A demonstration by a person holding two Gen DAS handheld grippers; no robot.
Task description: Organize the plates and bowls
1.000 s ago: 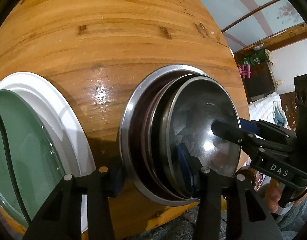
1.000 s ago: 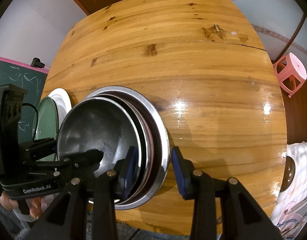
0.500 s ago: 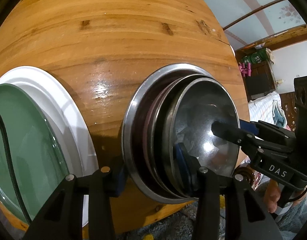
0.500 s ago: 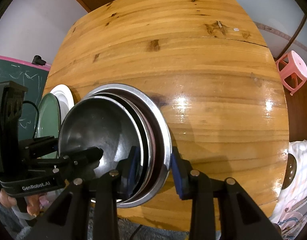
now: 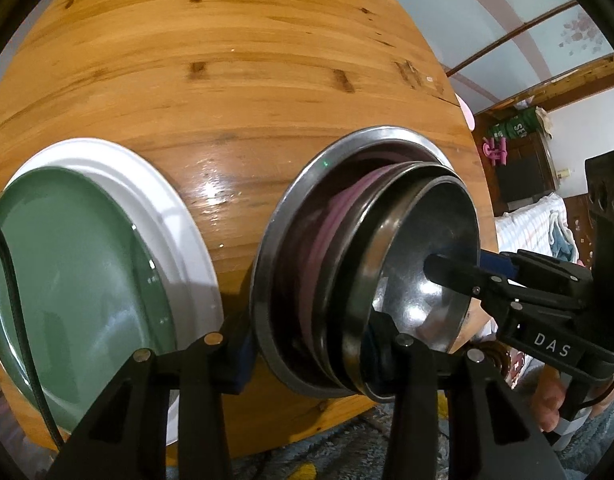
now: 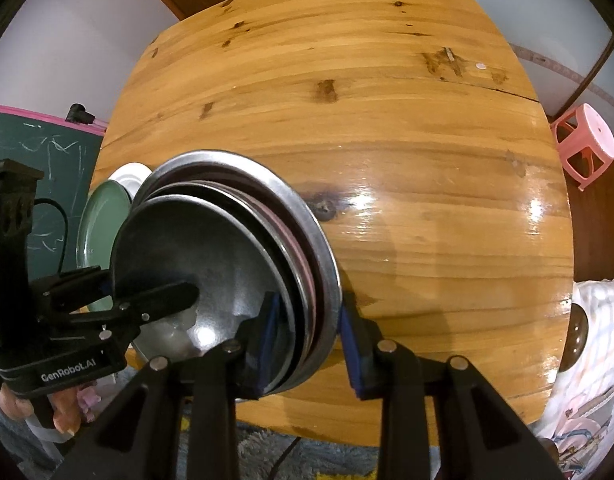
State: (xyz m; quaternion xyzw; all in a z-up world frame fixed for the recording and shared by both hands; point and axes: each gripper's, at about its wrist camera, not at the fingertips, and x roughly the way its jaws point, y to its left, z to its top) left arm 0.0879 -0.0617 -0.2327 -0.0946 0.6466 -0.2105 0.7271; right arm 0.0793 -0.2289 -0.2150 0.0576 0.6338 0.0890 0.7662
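Observation:
A stack of nested bowls hangs just above the wooden table near its front edge: a wide steel bowl outside, a pink one inside it, smaller steel ones on top. My left gripper is shut on the stack's left rim, one pad outside and one in the top bowl. My right gripper grips the opposite rim the same way, its jaws still narrowing on it. Each view shows the other gripper: the right gripper, the left gripper. A green plate lies on a white plate to the left.
A pink stool stands on the floor past the table's right side. A green chalkboard leans at the left. Bedding lies to the right, and a shaggy rug runs under the front edge. A hand holds each gripper's handle.
The stack of bowls has come up off the table towards both cameras, and the pink bowl now shows. The right jaws have narrowed onto the rim.

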